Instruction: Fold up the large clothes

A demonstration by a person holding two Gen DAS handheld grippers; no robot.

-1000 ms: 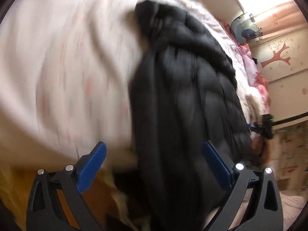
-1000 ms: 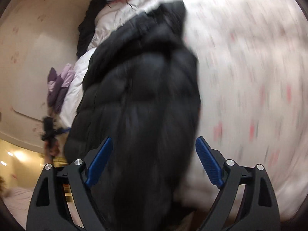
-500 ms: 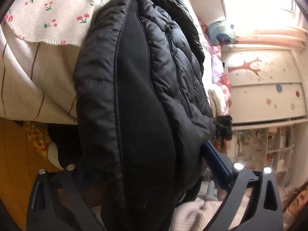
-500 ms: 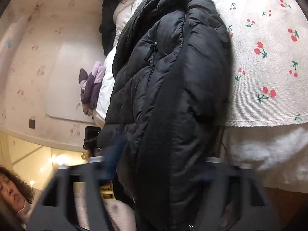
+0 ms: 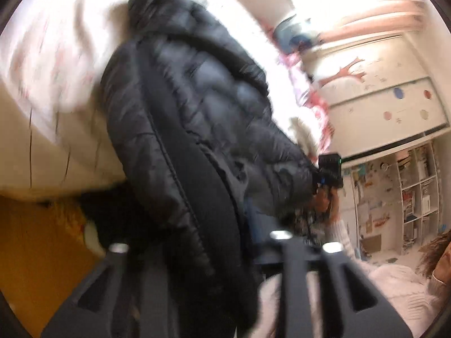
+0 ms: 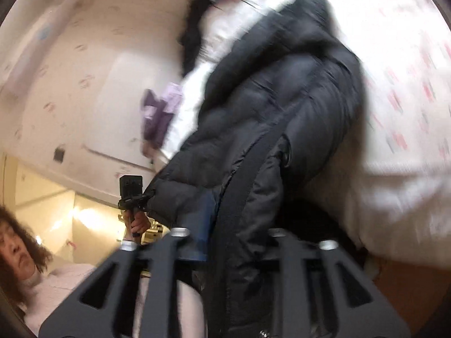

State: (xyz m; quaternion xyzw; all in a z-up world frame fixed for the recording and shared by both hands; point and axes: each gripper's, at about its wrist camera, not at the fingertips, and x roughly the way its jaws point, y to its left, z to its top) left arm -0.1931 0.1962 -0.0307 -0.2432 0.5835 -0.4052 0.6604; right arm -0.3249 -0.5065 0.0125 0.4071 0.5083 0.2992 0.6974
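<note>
Our left gripper pinches the hem of the black quilted puffer jacket; our right gripper is clamped on that hem too. The jacket hangs over the edge of the white cherry-print bedspread, its upper part lying on it.

Heavy motion blur, overexposed whites

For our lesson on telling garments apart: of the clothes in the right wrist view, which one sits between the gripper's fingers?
The black puffer jacket, draped off the bed's edge. The purple garment lies farther back, away from the right gripper.
</note>
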